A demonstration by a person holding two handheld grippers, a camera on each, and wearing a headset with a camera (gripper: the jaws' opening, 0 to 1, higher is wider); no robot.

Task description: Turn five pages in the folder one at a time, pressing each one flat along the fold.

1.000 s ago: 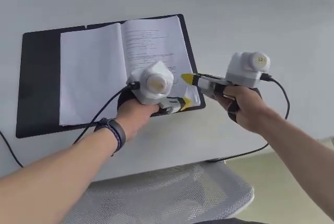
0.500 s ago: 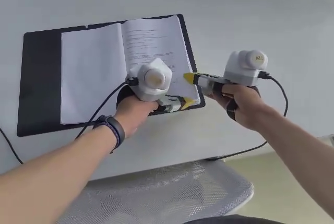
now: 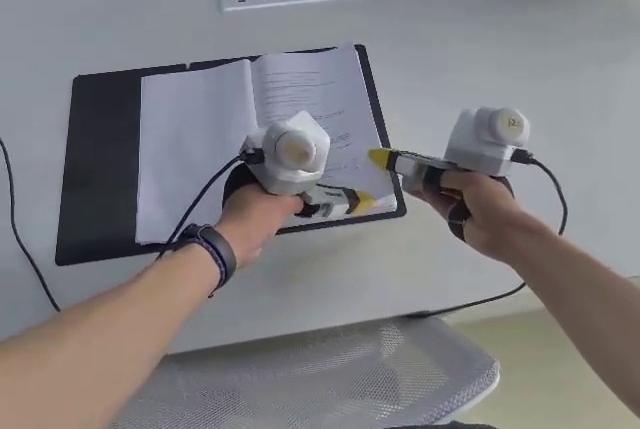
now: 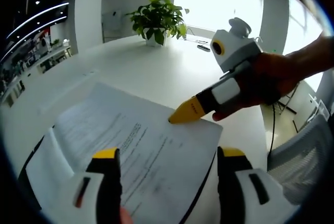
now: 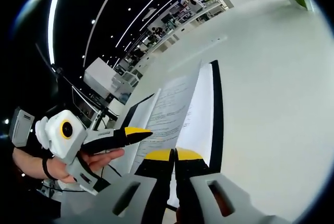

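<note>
Neither gripper has left the lower right corner of the folder (image 3: 100, 174) since a second ago. Head view: the folder lies open on the table (image 3: 480, 59), with the left gripper (image 3: 352, 201) at its bottom edge and the right gripper (image 3: 383, 158) pointing at the right page (image 3: 320, 109). Left gripper view: its jaws are wide apart above the page, and the right gripper's tip touches the page edge. Right gripper view: its jaws are closed together.

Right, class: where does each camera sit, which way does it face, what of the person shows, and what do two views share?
Head view: on the head, facing down at the open folder; both forearms, left gripper, right gripper.
Left gripper view: along its open jaws across the printed page toward a potted plant; right hand.
Right gripper view: along its shut jaws up the page; left hand.
Shared: each gripper view catches the other gripper.
</note>
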